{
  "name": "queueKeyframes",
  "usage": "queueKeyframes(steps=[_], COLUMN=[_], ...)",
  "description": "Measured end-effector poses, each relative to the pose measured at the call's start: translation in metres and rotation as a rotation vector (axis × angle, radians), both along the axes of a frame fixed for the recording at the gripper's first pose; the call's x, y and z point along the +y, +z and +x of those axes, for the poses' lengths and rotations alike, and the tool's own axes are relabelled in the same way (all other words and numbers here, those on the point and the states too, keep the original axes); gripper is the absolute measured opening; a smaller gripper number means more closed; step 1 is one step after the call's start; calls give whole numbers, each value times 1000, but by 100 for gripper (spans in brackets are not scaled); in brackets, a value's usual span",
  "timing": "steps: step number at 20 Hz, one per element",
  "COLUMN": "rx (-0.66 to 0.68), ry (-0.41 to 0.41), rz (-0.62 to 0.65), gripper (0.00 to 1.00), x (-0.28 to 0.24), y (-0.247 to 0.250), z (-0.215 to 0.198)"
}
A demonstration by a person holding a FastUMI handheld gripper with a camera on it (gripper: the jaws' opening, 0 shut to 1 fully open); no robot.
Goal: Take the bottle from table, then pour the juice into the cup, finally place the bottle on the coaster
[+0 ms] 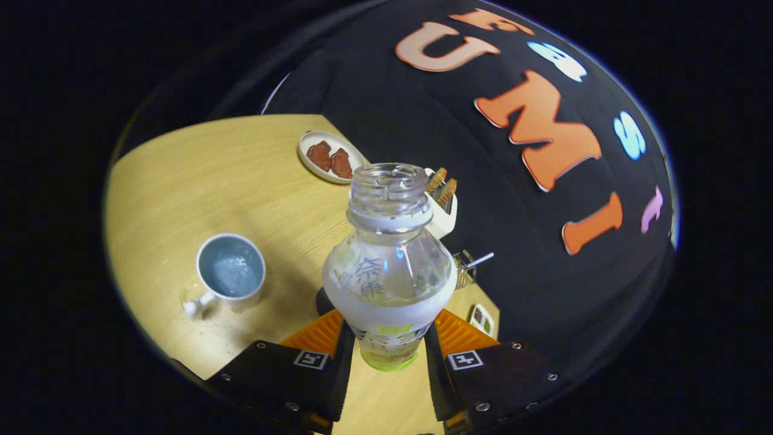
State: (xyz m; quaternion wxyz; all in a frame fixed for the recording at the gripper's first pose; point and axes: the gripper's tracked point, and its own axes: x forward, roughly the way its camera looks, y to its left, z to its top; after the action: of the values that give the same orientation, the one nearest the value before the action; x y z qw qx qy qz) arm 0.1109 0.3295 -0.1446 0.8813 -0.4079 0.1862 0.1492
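Note:
A clear plastic bottle with no cap and a white label stands between my fingers, lifted above the wooden table and tilted. My gripper is shut on the bottle's lower body, one finger on each side. A little pale green juice shows at the bottle's bottom. A blue-lined cup with a white handle rests on the table, left of the bottle and ahead of my left finger. A dark round edge, perhaps the coaster, peeks out behind the bottle's left side.
A white plate with brown pieces of food lies at the table's far side. A white holder with brown sticks and a small wire rack stand behind the bottle near the table's right edge. A small tile lies there too.

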Motion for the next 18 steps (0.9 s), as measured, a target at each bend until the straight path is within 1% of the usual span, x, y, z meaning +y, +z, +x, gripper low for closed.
queueKeyframes(steps=[2,6,7,8,10,12,14,18], rx=[6,84,75,72,107,145,164,209], ry=[-46,-126,-145,-154,-140,-144,-134,-108], rz=[156,437,503,561,665,678,667,700], gripper=[57,57,57,57,57,57,57,57], x=[-5,-10,-15,-16,-7,-9,-9,2], y=[3,-4,1,1,-8,-25,-40,-68], z=[13,38,49,57,73,81,87,90])
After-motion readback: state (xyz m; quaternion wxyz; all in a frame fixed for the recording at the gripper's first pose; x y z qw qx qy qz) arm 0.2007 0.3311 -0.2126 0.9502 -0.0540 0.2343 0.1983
